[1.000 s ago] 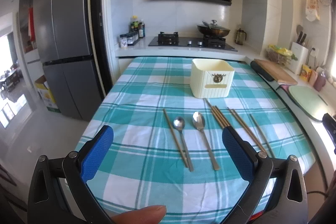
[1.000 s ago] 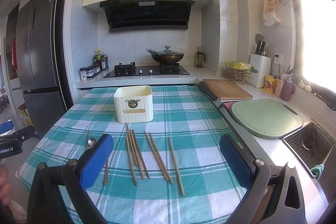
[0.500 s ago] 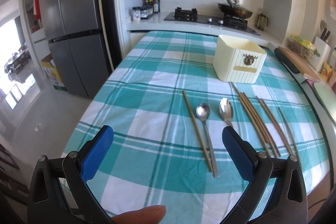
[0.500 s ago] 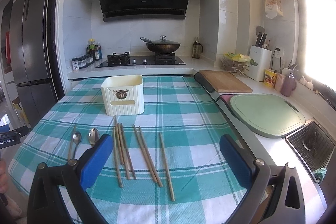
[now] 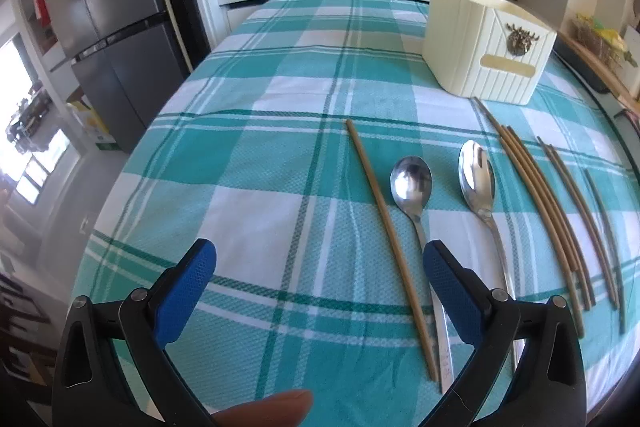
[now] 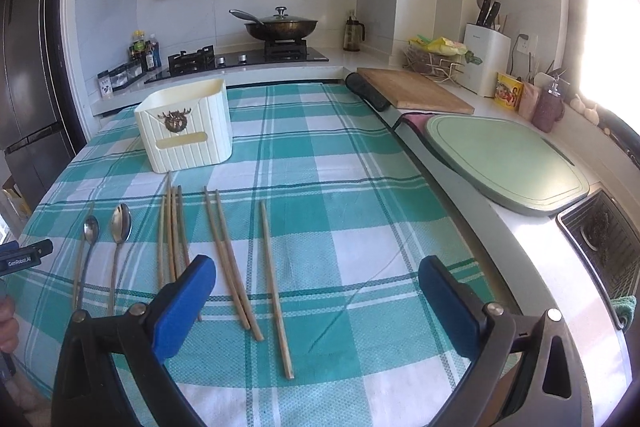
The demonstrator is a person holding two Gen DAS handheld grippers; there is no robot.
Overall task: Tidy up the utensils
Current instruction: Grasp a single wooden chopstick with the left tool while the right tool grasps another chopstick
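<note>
The checked tablecloth (image 6: 340,163) fills the middle of both views. In the right wrist view, a green cutting board (image 6: 500,159) lies at right of centre, with a wooden board (image 6: 412,91) above it and a lidded wok (image 6: 282,27) at upper centre.

The cream utensil holder (image 5: 488,51) stands upright at the upper right of the left wrist view and bears a metal deer-head emblem; no writing on it is legible. At the left edge of the right wrist view, a dark part reads "GenRobot.AI" in white.

The left gripper (image 5: 320,287) sits at lower centre of its view, jaws spread wide, holding nothing. A single chopstick (image 5: 388,239) runs down between its fingers, near the right one. The round spoon (image 5: 412,187) lies just right of that chopstick, its handle passing under the right finger. The oval spoon (image 5: 476,179) lies further right, then a chopstick bundle (image 5: 540,203).

The right gripper (image 6: 316,299) is likewise spread and empty. A chopstick pair (image 6: 228,251) and a lone chopstick (image 6: 274,283) lie between its fingers, toward the left one.
</note>
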